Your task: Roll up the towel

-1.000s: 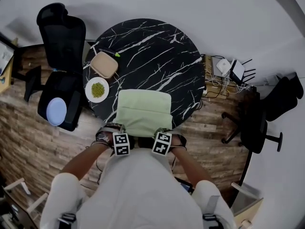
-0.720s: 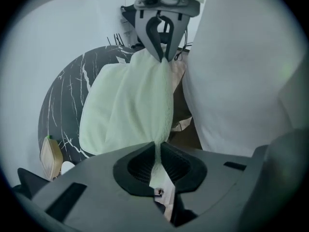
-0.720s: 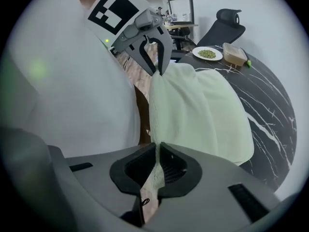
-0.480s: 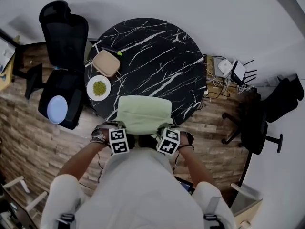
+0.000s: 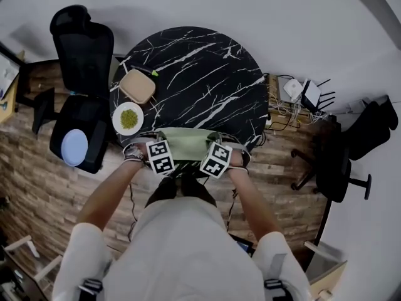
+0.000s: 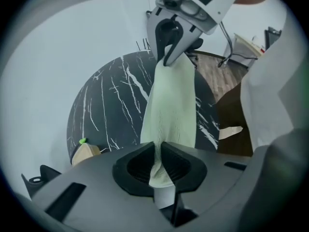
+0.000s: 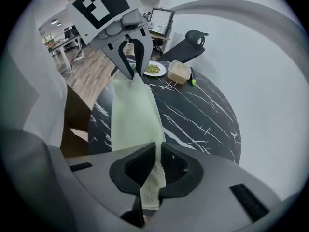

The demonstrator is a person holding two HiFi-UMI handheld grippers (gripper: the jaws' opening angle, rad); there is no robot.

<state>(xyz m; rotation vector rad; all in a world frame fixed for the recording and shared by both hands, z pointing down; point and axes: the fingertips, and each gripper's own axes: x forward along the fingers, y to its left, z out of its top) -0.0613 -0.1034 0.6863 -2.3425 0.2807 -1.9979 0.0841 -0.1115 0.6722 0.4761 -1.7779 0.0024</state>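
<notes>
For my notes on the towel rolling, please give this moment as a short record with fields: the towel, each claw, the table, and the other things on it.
towel: pale green, at the near edge of the table, one edge stretched between the two claws
left claw: shut on the towel, at one end of that edge
right claw: shut on the towel, at the other end
table: round, black with white veins
other things on table: plate with green food; beige box beside it
</notes>
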